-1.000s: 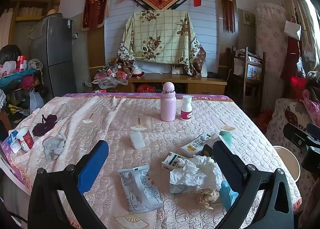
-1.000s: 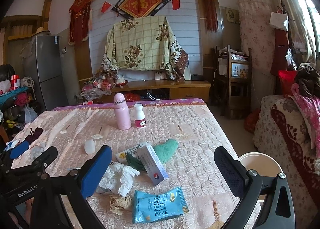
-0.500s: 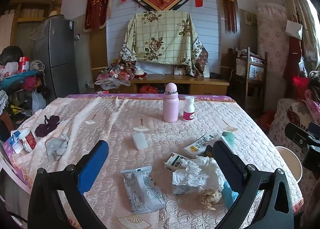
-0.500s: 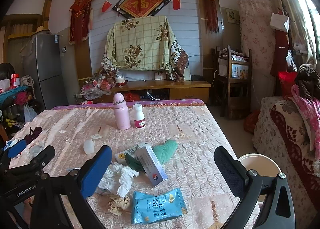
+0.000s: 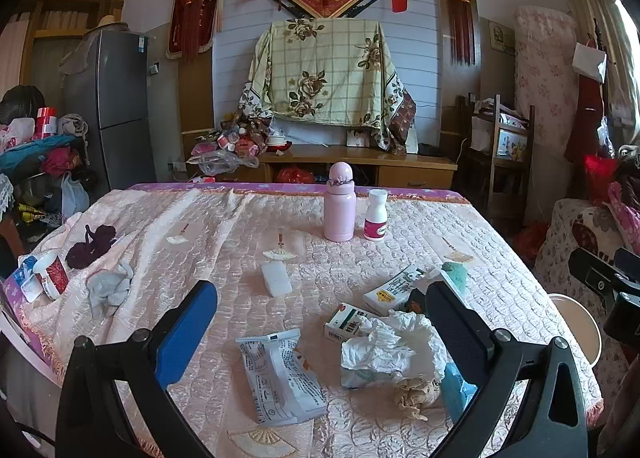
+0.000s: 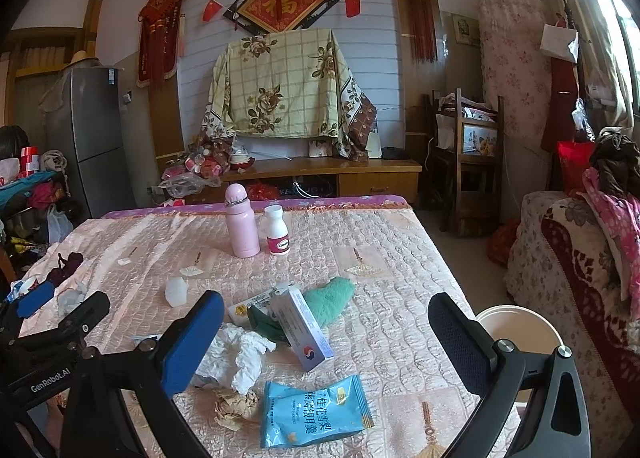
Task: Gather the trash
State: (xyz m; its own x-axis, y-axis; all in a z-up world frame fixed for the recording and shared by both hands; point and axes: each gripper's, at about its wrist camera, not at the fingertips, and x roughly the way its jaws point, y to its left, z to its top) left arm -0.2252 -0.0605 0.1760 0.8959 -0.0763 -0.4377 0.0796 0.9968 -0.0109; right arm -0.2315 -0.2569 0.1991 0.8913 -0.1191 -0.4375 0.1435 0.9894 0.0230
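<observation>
**Trash waiting on the quilted worktop**

Pink quilted cloth is covering the worktop (image 5: pixel 168 217). Both the left gripper (image 5: pixel 320 322) and right gripper (image 6: pixel 326 328) are hovering with jaws wide apart, gripping nothing. Crumpled tissue (image 5: pixel 394 348), a white wrapper (image 5: pixel 280 374) and a blue packet (image 6: pixel 314 412) are lying near the front edge.

Crumpled tissue (image 5: pixel 394 350) beside blue wrapper (image 6: pixel 314 410), flat.

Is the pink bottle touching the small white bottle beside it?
Apart. The left wrist view shows tablecloth between the pink bottle and small white bottle.
</observation>
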